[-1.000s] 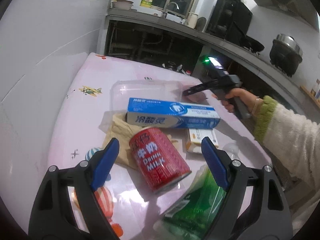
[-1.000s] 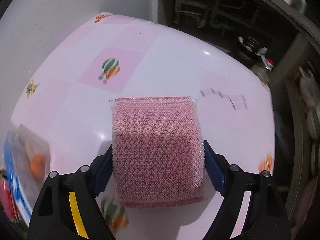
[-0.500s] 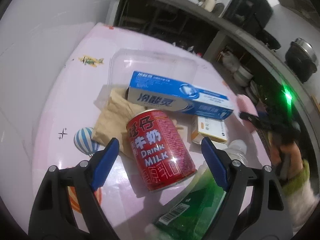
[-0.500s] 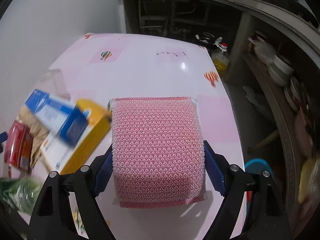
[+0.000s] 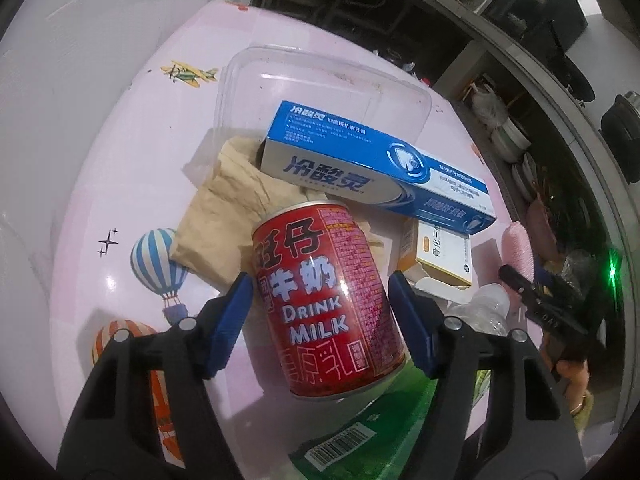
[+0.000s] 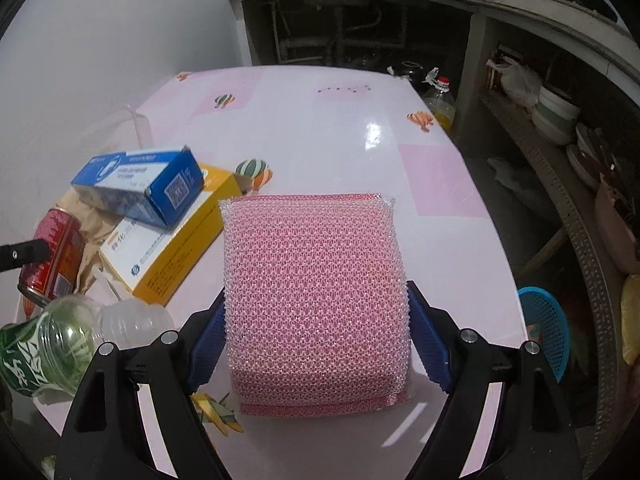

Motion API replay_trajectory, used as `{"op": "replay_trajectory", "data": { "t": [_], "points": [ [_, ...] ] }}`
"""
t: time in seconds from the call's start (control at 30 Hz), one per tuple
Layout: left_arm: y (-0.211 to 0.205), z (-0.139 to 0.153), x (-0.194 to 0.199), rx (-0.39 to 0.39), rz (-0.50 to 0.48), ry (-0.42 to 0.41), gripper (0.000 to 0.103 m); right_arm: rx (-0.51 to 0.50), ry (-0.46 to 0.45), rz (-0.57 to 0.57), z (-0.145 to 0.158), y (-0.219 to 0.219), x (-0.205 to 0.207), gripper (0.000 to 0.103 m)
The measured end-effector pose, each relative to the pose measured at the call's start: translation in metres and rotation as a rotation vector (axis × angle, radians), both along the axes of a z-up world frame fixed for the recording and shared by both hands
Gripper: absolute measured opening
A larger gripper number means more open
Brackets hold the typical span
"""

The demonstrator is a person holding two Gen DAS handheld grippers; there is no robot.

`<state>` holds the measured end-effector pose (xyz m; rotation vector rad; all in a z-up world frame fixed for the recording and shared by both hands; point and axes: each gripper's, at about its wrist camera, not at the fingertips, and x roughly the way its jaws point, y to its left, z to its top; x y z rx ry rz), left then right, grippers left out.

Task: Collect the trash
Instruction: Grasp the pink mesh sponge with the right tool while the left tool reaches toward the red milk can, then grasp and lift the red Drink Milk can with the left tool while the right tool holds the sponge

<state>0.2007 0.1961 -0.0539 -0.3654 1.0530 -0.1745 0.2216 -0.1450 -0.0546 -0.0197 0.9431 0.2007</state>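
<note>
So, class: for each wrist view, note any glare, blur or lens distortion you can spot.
Left wrist view: sharp; the fisheye bends the table edge, with glare on the milk can and the clear tub. Right wrist view: sharp too; a bright ceiling reflection on the tabletop beyond the pink sponge, dark corners.

Home kitchen: concrete shelves w/ stacked bowls (image 6: pixel 558 114), oil bottle (image 6: pixel 440 100) on floor, pipes (image 6: pixel 340 36) under sink, black pot (image 5: pixel 624 136); pink balloon-print counter (image 6: pixel 352 128) w/ household trash.
</note>
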Motion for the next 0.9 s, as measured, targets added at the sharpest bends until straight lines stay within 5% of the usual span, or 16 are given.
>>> {"op": "replay_trajectory", "data": {
  "t": [0.67,0.9],
  "points": [
    [0.023,-0.024,0.021,-0.202,0.016,0.207,0.065,0.048,-0.022,-0.006,-0.012,-0.014,-0.007,0.079],
    [0.030,-0.022,0.010,-0.211,0.042,0.191,0.063,0.072,-0.024,-0.010,-0.013,-0.018,-0.006,0.079]
  ]
}}
